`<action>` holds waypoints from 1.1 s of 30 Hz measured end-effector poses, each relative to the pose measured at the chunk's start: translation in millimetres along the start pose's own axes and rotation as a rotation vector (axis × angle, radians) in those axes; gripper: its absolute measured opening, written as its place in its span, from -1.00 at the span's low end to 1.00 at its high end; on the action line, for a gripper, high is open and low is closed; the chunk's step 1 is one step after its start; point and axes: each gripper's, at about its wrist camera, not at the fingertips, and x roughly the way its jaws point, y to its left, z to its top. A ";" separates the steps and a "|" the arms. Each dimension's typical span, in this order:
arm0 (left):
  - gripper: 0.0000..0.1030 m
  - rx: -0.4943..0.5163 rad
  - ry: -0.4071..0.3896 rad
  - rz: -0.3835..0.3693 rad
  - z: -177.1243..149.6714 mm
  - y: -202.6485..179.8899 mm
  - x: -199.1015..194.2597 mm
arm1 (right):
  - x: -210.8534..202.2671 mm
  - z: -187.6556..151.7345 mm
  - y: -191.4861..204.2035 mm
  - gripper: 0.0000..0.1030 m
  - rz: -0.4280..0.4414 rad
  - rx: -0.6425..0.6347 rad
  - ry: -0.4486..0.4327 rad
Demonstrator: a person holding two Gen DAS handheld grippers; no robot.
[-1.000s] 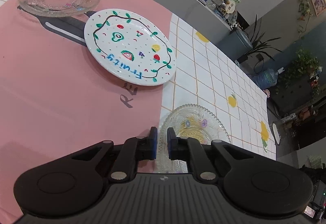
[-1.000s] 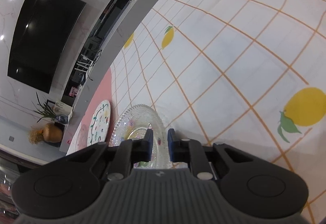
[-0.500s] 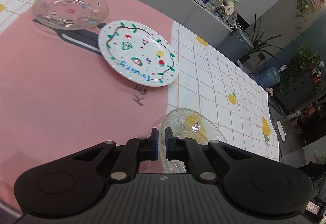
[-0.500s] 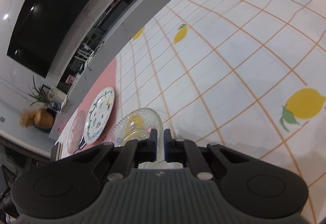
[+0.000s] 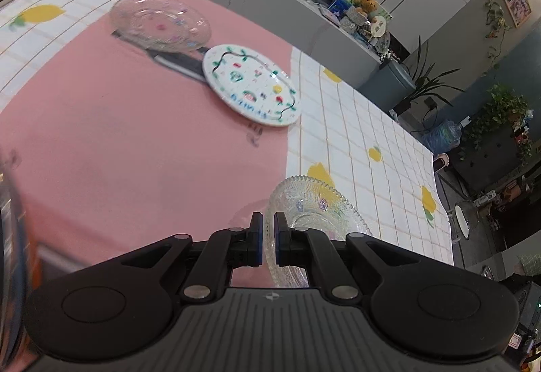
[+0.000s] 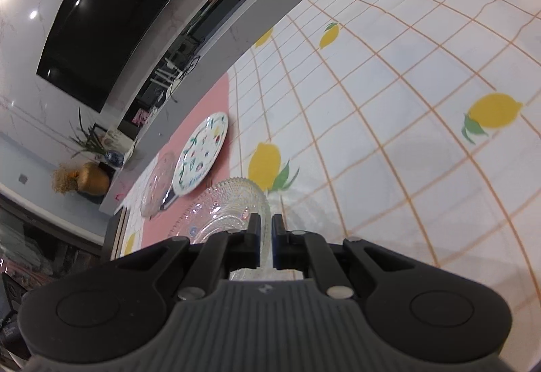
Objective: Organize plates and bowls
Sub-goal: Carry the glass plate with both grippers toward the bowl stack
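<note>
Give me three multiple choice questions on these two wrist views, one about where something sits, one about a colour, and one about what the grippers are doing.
1. Where does the fruit-painted white plate lie?
A. On the pink mat near its edge
B. Inside the cut-glass bowl
C. On the black book

2. What colour are the fruits printed on the checked tablecloth?
A. Red
B. Yellow
C. Purple

3. What is the state of the left gripper and right gripper?
A. Both wide open
B. Both closed on the rim of the cut-glass bowl
C. Only the left one holds something

Answers: 1 A, the plate rests on the pink mat by the cloth border. 2 B, yellow lemons. 3 B, each wrist view shows the bowl's rim between nearly closed fingers.
</note>
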 end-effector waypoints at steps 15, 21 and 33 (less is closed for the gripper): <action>-0.87 -0.022 0.005 0.061 -44.3 23.7 -33.5 | -13.6 -39.1 16.2 -0.92 -0.023 -0.098 0.083; -0.87 -0.027 -0.009 0.093 -50.2 30.8 -32.7 | -5.1 -46.4 26.3 -0.90 -0.058 -0.181 0.103; -0.86 -0.015 -0.022 0.124 -61.3 32.7 -32.1 | -0.8 -53.1 31.0 -0.89 -0.095 -0.224 0.119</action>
